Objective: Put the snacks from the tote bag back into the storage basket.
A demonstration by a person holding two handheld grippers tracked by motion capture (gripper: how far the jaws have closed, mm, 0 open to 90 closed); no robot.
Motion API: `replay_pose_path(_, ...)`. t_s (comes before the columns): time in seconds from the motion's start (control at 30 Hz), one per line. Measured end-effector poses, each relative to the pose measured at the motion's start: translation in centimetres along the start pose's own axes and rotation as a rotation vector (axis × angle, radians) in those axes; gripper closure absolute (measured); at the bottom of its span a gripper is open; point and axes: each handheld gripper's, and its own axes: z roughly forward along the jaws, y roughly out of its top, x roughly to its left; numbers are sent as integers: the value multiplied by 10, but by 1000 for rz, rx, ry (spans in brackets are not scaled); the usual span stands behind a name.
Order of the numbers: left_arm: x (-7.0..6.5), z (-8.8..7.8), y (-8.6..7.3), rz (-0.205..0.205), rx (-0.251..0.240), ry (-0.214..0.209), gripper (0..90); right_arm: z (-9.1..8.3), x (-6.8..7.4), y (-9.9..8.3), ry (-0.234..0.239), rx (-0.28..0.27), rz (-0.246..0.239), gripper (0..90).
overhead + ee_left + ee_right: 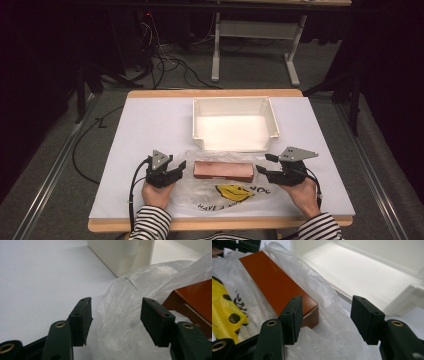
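Table (150, 125): we see a white board on a wooden top, bearing everything else.
Bin (235, 102): a white open bin stands at the far middle of the table, upright; its near wall lies just beyond the bag.
Bag (200, 190): a clear plastic bag with a yellow print lies crumpled at the near middle, between our 2 grippers, and the box rests on it.
Box (223, 170): a reddish-brown oblong box lies flat on the bag, long side across the table, just in front of the bin. In the right gripper view (274, 282) its near end sits close to the left-hand jaw.
Left gripper (176, 168): we hold it to the left of the box, pointing at the box's left end.
Left jaws: they stand wide apart. In the left gripper view (116, 315) a fold of the bag bulges up between them, but neither pad presses on it; the box corner shows beyond the right-hand jaw.
Right gripper (263, 164): we hold it to the right of the box, pointing at its right end.
Right jaws: also wide apart (325, 317), with loose plastic lying below the gap and nothing gripped. Whether the left-hand jaw touches the box we cannot tell.
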Motion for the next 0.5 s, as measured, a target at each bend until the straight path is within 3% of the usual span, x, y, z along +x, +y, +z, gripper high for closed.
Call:
replay_pose_path(0.1, 2, 1, -1, -18, 1, -4, 423, 5, 3, 4, 24, 12, -14, 433)
replay_pose_path(0.27, -2, 3, -1, 17, 24, 15, 420, 15, 12, 14, 64, 21, -33, 439)
replay_pose_path(0.5, -1, 4, -1, 2, 29, 15, 405, 32, 23, 24, 122, 46, -82, 433)
